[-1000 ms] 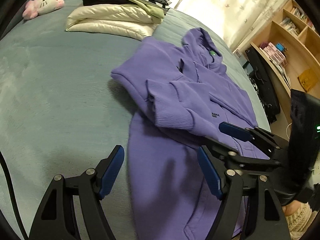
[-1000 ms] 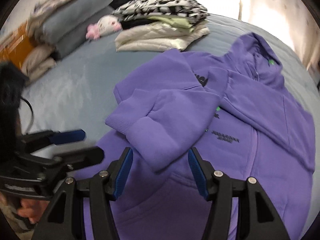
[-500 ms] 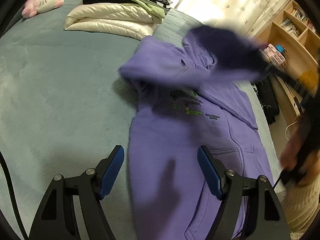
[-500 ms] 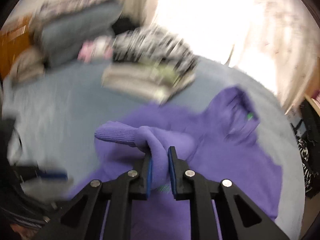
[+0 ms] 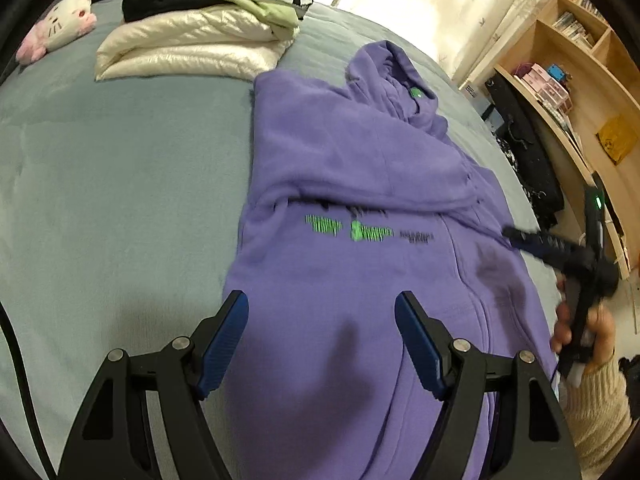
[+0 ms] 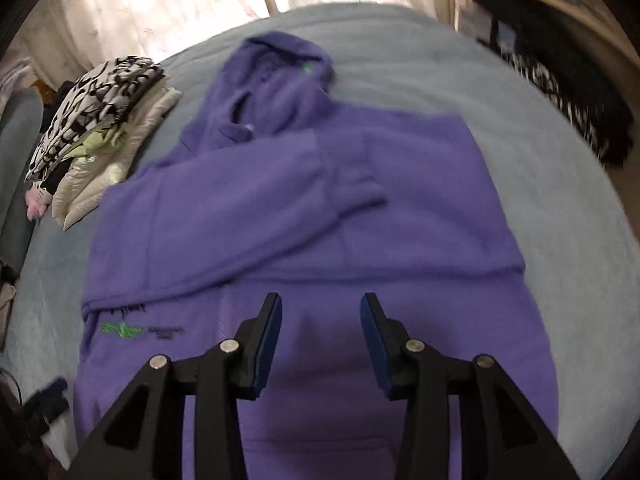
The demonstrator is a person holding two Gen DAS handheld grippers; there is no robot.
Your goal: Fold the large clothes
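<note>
Purple hoodie (image 6: 312, 264) was laid on the bed (image 5: 120, 184), sleeves crossed over chest. Both hand-held grippers, left (image 5: 322, 344) and right (image 6: 320, 344), were held released, grasping nothing. The hem was judged best pinched at both corners and folded evenly toward the hood.

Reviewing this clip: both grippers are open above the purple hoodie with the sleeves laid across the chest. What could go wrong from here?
1. The sleeve folded across the purple hoodie lies loose, cuff unpinned; lifting the hem could slide it off.
2. The hood is still bunched and unfolded, so the final bundle may come out lumpy.
3. The stack of folded clothes sits close to the hoodie's shoulder; a wide sweep by the left gripper might knock it. The right gripper is open too, holding nothing.
</note>
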